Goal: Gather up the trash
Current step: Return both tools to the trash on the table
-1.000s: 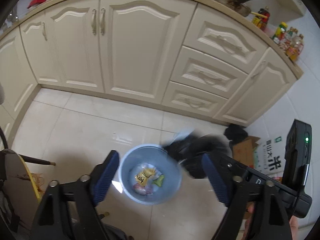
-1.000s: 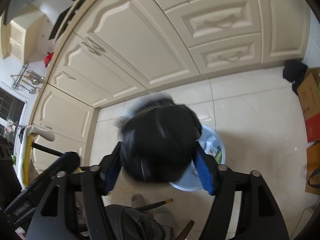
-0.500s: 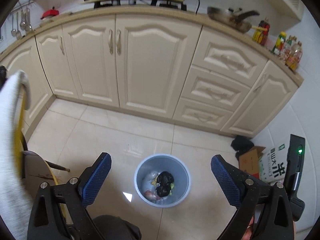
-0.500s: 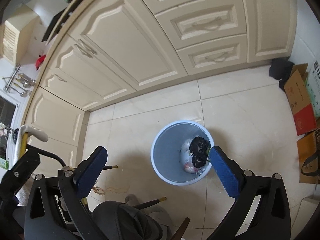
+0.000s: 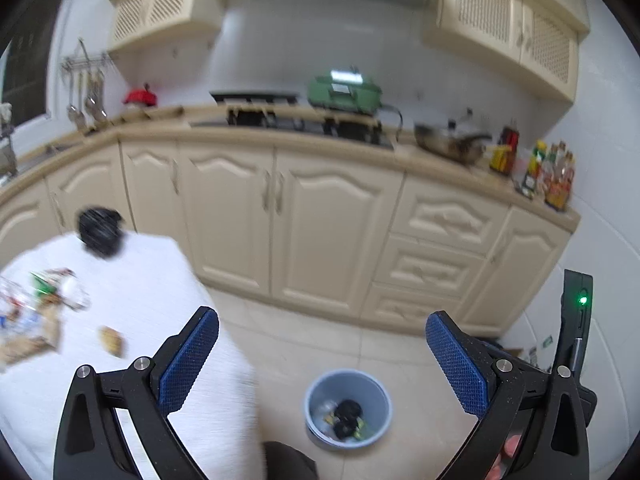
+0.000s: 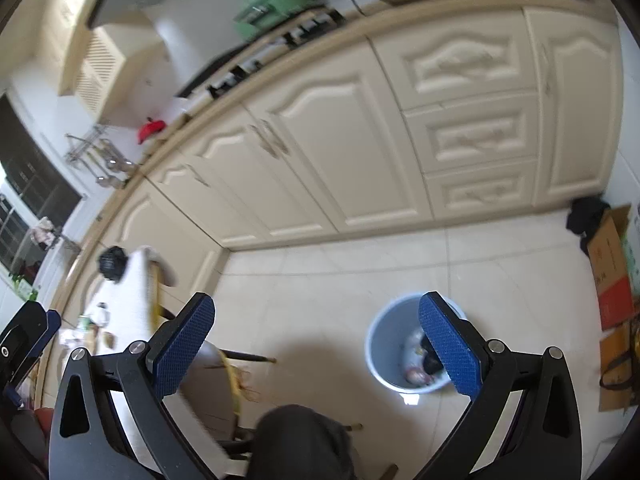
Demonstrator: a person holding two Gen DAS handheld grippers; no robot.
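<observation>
A light blue bin (image 5: 310, 398) (image 6: 378, 344) stands on the tiled floor, with a black bag (image 5: 347, 416) and wrappers inside. My left gripper (image 5: 322, 320) hangs well above it; its jaws are opening and nothing is between them. My right gripper (image 6: 316, 300) is open and empty, its right finger overlapping the bin's rim in the picture. At left a white-covered table (image 5: 140, 288) (image 6: 136, 280) carries a crumpled black bag (image 5: 98, 230) (image 6: 112, 264), a heap of wrappers (image 5: 36, 308) and a small brown scrap (image 5: 112, 340).
Cream cabinets (image 5: 312, 232) run along the back under a counter with a stove, a green appliance (image 5: 344, 90), a pan and bottles. Cardboard boxes (image 6: 612, 264) and a black item (image 6: 586, 216) lie at the right wall. A person's dark-clad knee (image 6: 300, 440) is below.
The black bag left my right gripper and landed in the bin. Both grippers opened wide, rose and tilted up, and the left one swung so the table with trash came into view.
</observation>
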